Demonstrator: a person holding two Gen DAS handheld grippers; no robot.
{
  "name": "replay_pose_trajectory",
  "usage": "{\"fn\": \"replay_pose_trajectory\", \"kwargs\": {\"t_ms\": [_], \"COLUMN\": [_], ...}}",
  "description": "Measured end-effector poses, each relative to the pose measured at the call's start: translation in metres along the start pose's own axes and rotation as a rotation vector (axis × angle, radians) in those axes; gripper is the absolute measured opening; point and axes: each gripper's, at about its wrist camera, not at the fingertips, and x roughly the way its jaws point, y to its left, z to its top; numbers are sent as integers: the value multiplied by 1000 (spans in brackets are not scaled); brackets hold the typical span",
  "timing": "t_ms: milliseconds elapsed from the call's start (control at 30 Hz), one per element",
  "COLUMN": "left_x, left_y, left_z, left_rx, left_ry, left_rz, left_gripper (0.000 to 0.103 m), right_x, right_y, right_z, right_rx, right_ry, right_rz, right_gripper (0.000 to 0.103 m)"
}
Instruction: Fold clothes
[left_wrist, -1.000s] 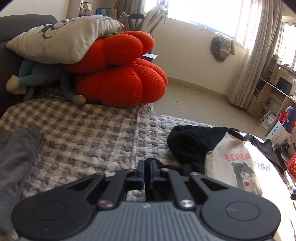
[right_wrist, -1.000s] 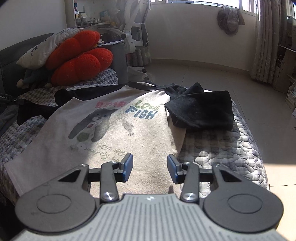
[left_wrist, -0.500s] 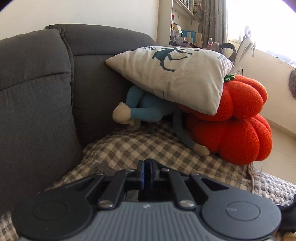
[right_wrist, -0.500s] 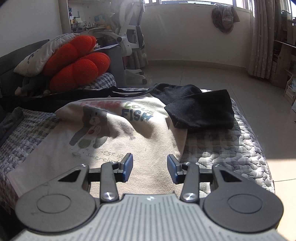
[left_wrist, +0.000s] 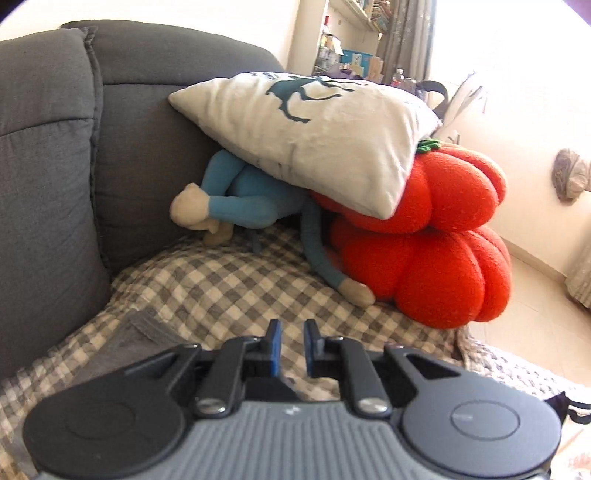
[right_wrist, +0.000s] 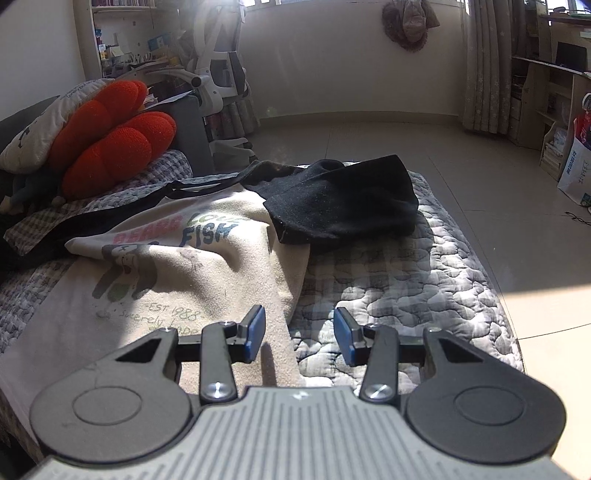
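Observation:
In the right wrist view a cream T-shirt (right_wrist: 177, 273) with a bear print and black sleeves lies on the quilted cover. One black sleeve (right_wrist: 343, 199) is folded over its right shoulder. My right gripper (right_wrist: 299, 334) hovers open over the shirt's right edge near the hem, with nothing between its fingers. My left gripper (left_wrist: 291, 347) points at the sofa corner, away from the shirt. Its jaws are opening, a narrow gap shows and nothing is between them. A grey garment (left_wrist: 122, 350) lies just left of it on the checked blanket (left_wrist: 229, 284).
A white pillow (left_wrist: 314, 136), two orange pumpkin cushions (left_wrist: 436, 251) and a blue plush toy (left_wrist: 240, 206) are piled against the grey sofa back (left_wrist: 48, 166). Beyond the quilt's right edge is tiled floor (right_wrist: 480, 177), with an office chair (right_wrist: 218, 74) and shelves behind.
The left gripper swung away from the shirt to face the sofa corner, and its jaws went from shut to slightly apart. The right gripper drifted toward the shirt's right edge; the shirt now lies more rumpled.

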Motion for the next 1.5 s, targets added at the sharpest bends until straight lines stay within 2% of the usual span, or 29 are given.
{"fn": "replay_pose_trajectory", "kwargs": {"t_ms": [33,100,200,267,333,400,433,467,500,533,600,667,800,933,1000,1033,1067,1133,1200,1233,1267,1300,1400,1433,1467,1500], "left_x": [1,1,2,8,21,35,41,47,53,60,69,72,77,85,88,91,94,99,94,90,87,83,75,77,79,82], "left_y": [-16,-57,-111,-139,-167,-184,-189,-192,-196,-199,-204,-207,-200,-203,-204,-202,-196,-183,-178,-177,-179,-184,-214,-223,-232,-239], "left_z": [-4,-18,-44,-64,-85,-98,-102,-104,-106,-107,-110,-107,-82,-61,-52,-47,-42,-34,-35,-37,-40,-45,-64,-70,-75,-80], "left_rx": [33,118,233,317,438,491,500,500,506,519,562,575,495,474,482,479,459,425,397,381,379,389,469,499,528,551], "left_ry": [18,48,85,128,168,177,177,176,184,199,193,149,97,46,4,-8,-5,13,42,57,67,72,94,100,107,115], "left_rz": [-59,-181,-325,-368,-321,-261,-247,-246,-240,-228,-196,-155,-109,-70,-5,22,43,41,-62,-127,-177,-214,-306,-319,-331,-331], "left_gripper": [32,47,50,55,55,54,51,44,18,2,1,0,0,0,0,0,0,0,0,0,0,0,4,10,14,25], "right_x": [2,4,4,4,5,4,4,4,3,3,4,7,14,37,53,59,63,72,83,88,92,94,84,76,68,58], "right_y": [-2,-2,0,2,3,1,0,-2,-5,-7,-11,-14,-27,-32,-25,-20,-13,1,16,21,23,24,9,4,-3,-14], "right_z": [0,1,2,0,-2,-4,-4,-5,-5,-5,-3,1,21,55,72,79,82,87,83,78,75,73,87,95,102,109], "right_rx": [6,14,19,11,-7,-12,-14,-13,-4,1,4,-12,-17,-21,-32,-41,-67,-128,-225,-272,-311,-337,-308,-307,-300,-273], "right_ry": [1,-6,-19,-18,-12,-10,-9,-9,-14,-17,-21,-31,-81,-96,-74,-64,-59,-44,2,14,21,24,-27,-70,-109,-140], "right_rz": [-4,-4,8,18,20,25,27,30,35,35,27,15,5,28,63,78,88,100,54,22,-23,-60,-107,-184,-249,-280], "right_gripper": [45,45,45,45,45,45,45,45,45,45,45,45,45,46,55,62,65,69,69,66,37,20,16,11,11,11]}}
